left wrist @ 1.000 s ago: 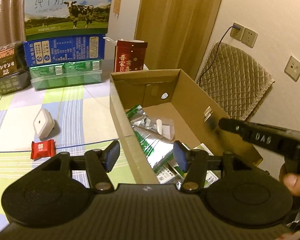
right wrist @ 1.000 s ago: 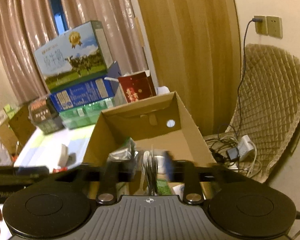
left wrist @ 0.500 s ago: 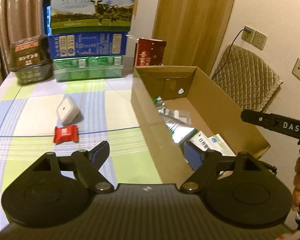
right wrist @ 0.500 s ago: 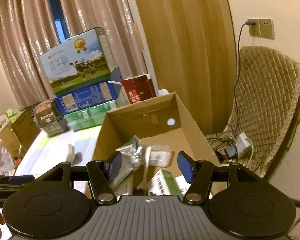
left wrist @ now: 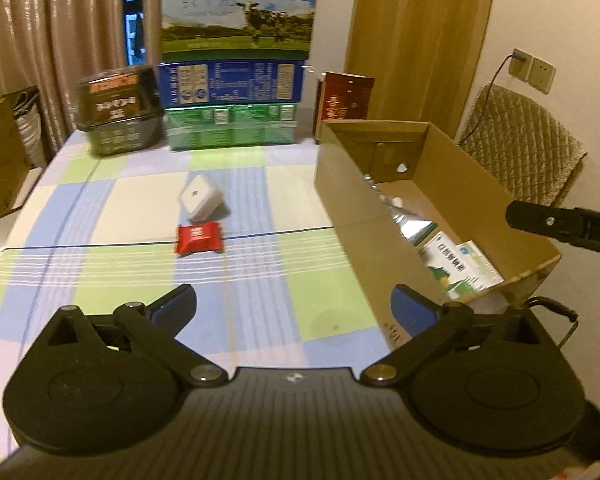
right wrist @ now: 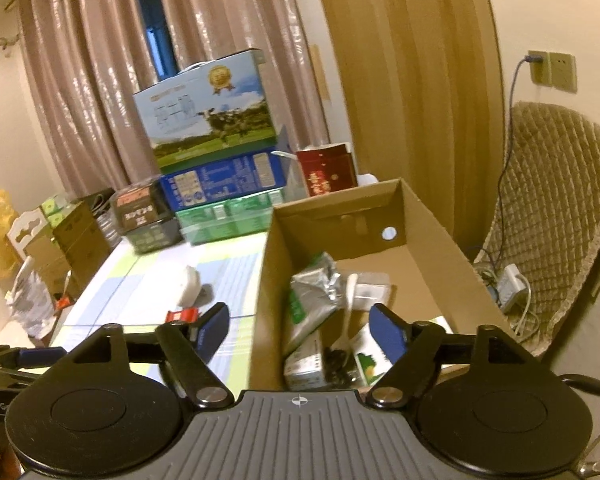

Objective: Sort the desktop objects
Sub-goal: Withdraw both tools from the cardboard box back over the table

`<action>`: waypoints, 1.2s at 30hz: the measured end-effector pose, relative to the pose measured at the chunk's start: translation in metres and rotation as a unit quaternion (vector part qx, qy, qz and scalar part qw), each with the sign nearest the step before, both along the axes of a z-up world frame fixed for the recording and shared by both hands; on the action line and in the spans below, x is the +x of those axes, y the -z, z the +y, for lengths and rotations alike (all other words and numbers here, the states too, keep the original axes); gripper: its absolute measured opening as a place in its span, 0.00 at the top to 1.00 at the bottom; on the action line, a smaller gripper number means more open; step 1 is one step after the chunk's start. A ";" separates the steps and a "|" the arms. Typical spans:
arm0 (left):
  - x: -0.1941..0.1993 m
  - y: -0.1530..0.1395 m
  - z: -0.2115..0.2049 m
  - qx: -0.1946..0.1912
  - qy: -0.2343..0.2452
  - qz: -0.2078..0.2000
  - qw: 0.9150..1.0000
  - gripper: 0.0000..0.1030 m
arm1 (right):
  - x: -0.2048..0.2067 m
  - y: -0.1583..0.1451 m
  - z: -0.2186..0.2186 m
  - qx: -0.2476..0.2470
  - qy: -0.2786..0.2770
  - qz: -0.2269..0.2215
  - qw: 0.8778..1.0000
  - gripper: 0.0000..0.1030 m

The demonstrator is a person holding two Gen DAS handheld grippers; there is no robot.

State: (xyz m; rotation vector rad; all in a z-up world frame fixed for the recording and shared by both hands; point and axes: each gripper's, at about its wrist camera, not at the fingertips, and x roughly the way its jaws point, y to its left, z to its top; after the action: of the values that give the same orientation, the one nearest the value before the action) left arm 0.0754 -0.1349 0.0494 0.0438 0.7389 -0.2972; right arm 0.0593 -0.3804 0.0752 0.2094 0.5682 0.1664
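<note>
While both jaws have just been opening, the left hand-held gripper point(left wrist: 294, 304) and right hand-held gripper point(right wrist: 300, 326) are standing wide, gripping nothing; a red packet point(left wrist: 200, 239) is lying on the counter point(left wrist: 260, 292).

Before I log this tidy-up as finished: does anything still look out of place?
Yes. A red packet and a white square gadget still lie loose on the checked tablecloth, outside the cardboard box holding the other sorted items.

Both tools look alike — the left gripper point(left wrist: 294, 304) and right gripper point(right wrist: 298, 326) have black bodies with ribbed centres, round side discs, silver pivot screws and blue-padded fingers point(left wrist: 410, 300) — white lettering marks one arm
</note>
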 end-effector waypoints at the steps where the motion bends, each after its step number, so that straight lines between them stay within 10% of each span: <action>1: -0.002 0.000 0.004 0.000 -0.003 0.000 1.000 0.01 | -0.001 0.000 0.003 -0.001 -0.003 -0.001 1.000 0.20; 5: -0.008 -0.001 0.022 -0.001 -0.018 0.002 1.000 0.01 | -0.007 -0.002 0.020 -0.013 -0.010 -0.008 1.000 0.02; 36: 0.009 0.023 0.115 0.023 -0.094 0.019 0.995 0.01 | 0.002 0.016 0.110 -0.058 -0.104 -0.017 0.993 0.02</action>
State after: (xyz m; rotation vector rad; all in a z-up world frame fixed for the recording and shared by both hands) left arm 0.0842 -0.0199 0.0263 0.0116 0.7810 -0.1012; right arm 0.0613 -0.2701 0.0594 0.0334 0.5628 0.3374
